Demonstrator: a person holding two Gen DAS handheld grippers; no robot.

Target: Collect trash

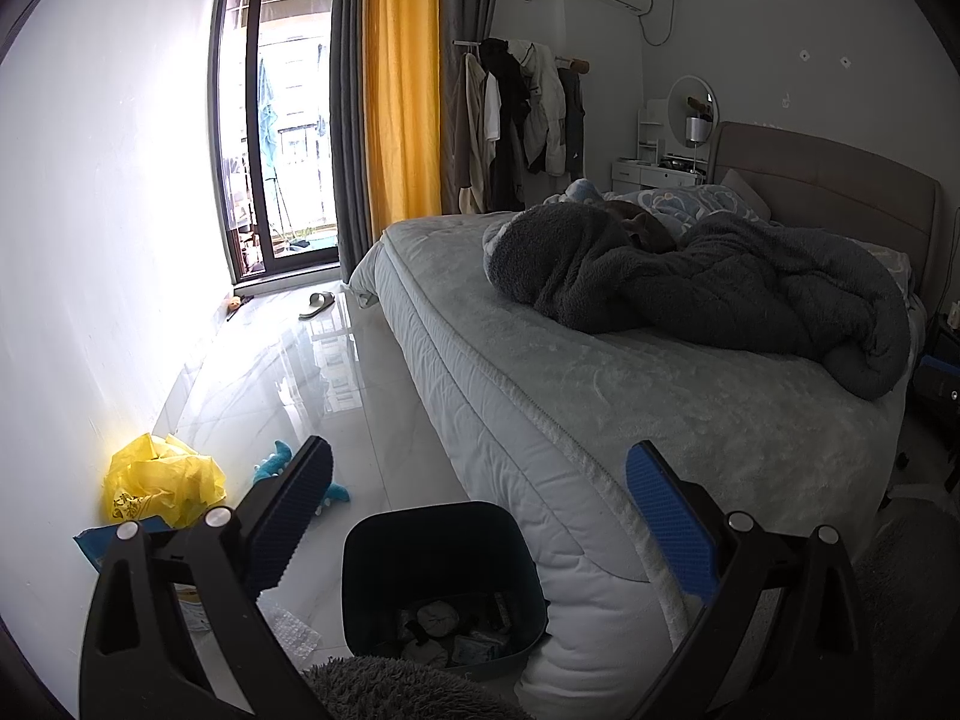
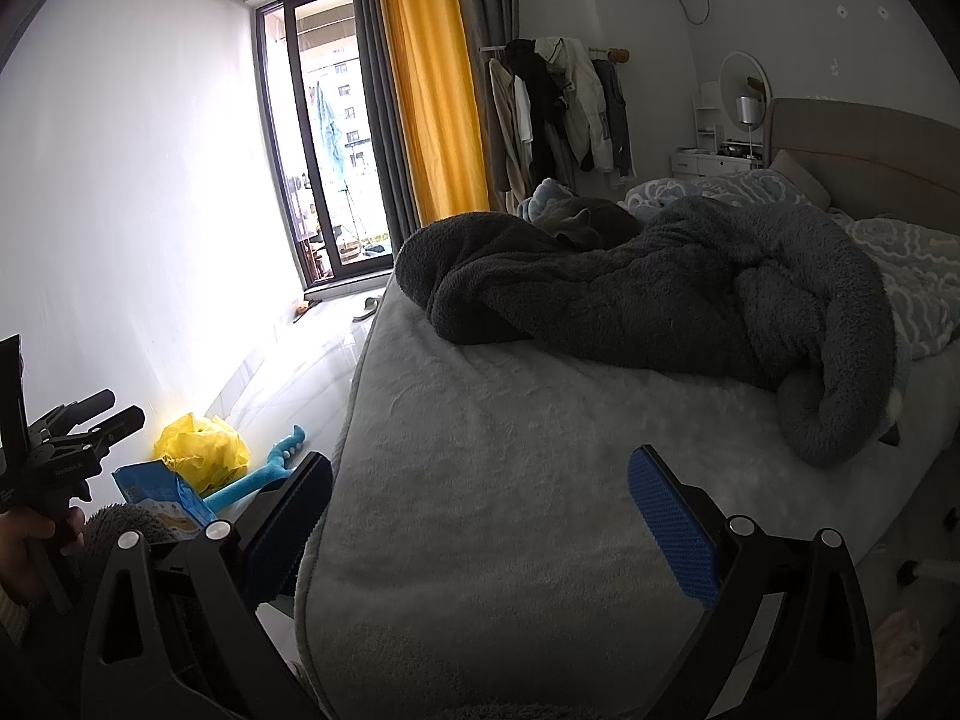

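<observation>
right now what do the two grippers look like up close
Both match: the left gripper and right gripper have black angular frames with round silver bolts, and flat fingers faced with textured blue pads. In the right view, the left tool's black body shows beside a fuzzy grey sleeve.

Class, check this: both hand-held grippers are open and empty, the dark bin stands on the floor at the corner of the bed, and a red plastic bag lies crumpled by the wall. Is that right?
One detail is wrong: the plastic bag is yellow, not red, as the left wrist view shows. The rest holds: the left hand-held gripper and right hand-held gripper are open and empty, and the bin stands at the corner of the bed.
</observation>
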